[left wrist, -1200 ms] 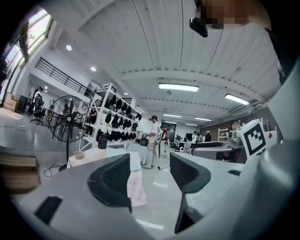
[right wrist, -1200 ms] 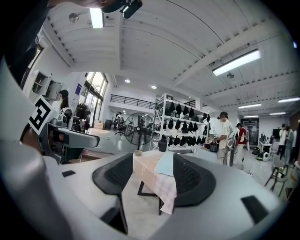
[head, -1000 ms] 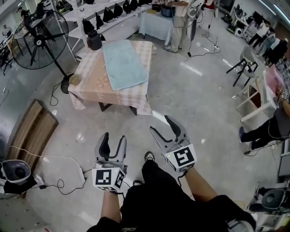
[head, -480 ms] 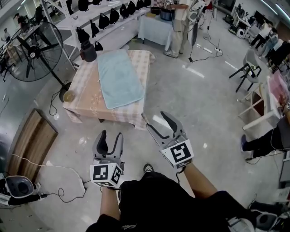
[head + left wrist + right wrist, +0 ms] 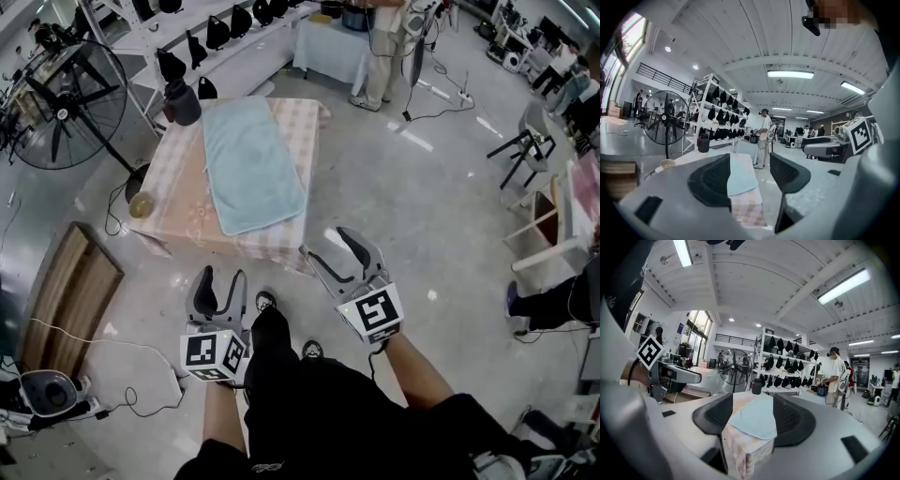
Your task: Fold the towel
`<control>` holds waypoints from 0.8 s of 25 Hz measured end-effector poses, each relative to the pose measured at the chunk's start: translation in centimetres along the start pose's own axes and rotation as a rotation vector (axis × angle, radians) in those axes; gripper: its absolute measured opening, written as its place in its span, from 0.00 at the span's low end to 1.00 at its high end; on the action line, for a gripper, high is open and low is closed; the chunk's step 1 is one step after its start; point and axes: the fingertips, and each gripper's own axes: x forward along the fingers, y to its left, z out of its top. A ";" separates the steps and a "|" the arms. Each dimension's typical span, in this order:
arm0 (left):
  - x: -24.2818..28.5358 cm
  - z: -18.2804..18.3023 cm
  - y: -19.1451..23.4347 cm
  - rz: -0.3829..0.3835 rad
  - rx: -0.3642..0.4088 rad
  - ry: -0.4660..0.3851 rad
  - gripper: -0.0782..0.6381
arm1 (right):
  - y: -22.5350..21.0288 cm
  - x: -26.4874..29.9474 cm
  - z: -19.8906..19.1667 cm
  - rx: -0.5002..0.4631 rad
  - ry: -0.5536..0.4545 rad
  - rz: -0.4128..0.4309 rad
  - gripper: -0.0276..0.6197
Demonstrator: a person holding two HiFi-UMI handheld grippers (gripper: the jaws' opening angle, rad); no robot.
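Short of the towel (image 5: 251,164) edge — left gripper (image 5: 223,284), right gripper (image 5: 333,246) agape.

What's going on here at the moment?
A person stands on the floor just short of the table with the pink checked cloth, holding the left tongs and the right tongs out in front. Both are open and hold nothing. The light blue rectangular towel lies flat and unfolded on the table, touched by neither, so folding has not begun.
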 end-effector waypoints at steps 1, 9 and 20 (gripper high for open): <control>1.0 0.0 0.6 -0.004 -0.001 0.003 0.45 | -0.4 0.9 -0.1 0.002 0.004 -0.001 0.42; 10.0 1.6 6.6 -0.049 -0.004 0.002 0.45 | -3.5 10.5 -0.2 -0.006 0.041 -0.009 0.42; 23.6 4.1 16.4 -0.149 -0.042 0.061 0.45 | -8.8 23.6 0.0 0.007 0.150 -0.082 0.42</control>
